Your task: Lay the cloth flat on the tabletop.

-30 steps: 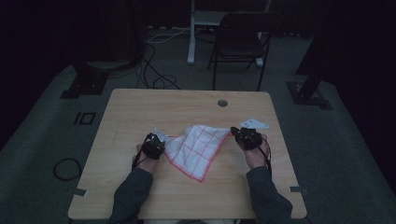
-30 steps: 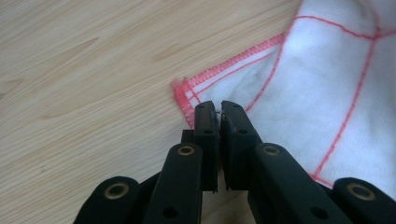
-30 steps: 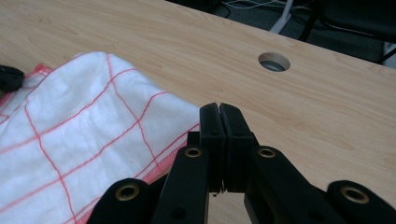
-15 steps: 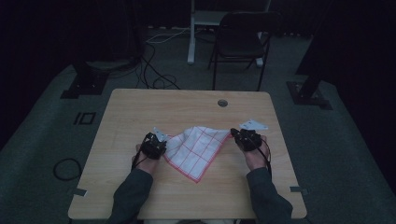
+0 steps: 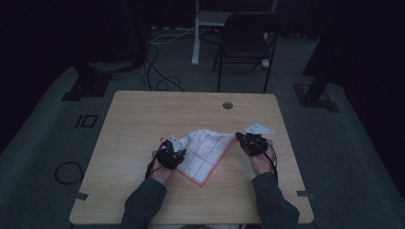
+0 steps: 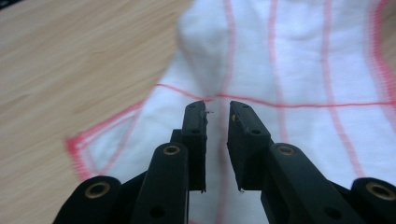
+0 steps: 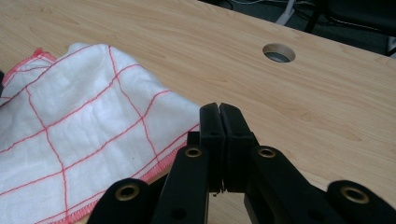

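High view: a white cloth with a red grid (image 5: pixel 203 151) is seen spread on the wooden table (image 5: pixel 143 114), slightly below the middle of the frame, between the two grippers. The left gripper (image 5: pixel 170 155) is placed over the cloth's left edge; its jaws have just been opening and are seen slightly parted in the left gripper view (image 6: pixel 217 116), with cloth (image 6: pixel 289 70) lying beneath them and nothing pinched. The right gripper (image 5: pixel 251 142) is held at the cloth's right corner, its jaws (image 7: pixel 219 114) pressed together; whether the cloth's edge (image 7: pixel 84 121) is caught there cannot be told.
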A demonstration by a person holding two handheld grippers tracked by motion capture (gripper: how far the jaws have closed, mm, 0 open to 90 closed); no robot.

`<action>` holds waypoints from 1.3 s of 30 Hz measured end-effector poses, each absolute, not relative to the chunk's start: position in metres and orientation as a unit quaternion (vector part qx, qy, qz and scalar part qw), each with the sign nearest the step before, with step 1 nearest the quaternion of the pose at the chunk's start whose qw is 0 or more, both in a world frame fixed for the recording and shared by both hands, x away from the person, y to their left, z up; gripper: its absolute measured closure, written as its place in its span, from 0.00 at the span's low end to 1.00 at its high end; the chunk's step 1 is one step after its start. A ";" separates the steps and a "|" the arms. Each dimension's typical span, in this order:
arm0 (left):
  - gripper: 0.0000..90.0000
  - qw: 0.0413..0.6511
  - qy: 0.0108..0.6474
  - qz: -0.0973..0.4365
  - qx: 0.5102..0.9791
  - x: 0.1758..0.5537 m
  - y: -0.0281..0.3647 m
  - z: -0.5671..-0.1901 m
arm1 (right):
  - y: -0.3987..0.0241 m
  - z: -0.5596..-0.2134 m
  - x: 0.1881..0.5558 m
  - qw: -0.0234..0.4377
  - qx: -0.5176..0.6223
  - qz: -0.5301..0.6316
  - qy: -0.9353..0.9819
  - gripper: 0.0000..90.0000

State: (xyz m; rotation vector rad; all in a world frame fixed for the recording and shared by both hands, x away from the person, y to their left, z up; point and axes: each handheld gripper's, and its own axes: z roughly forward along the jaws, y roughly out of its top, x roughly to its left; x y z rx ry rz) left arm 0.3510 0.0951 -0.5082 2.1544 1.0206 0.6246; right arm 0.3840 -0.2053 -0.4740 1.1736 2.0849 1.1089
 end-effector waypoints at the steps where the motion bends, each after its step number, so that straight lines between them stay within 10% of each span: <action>1: 0.86 0.334 0.389 0.236 0.825 0.350 0.093 -0.509 | -0.205 -0.474 0.384 0.250 0.431 0.407 0.766 1.00; 18: 0.85 0.333 0.366 0.175 0.851 0.321 0.070 -0.536 | -0.208 -0.481 0.375 0.244 0.430 0.410 0.767 1.00; 39: 0.84 0.322 0.392 0.176 0.843 0.293 0.139 -0.534 | -0.209 -0.493 0.373 0.216 0.428 0.410 0.776 0.90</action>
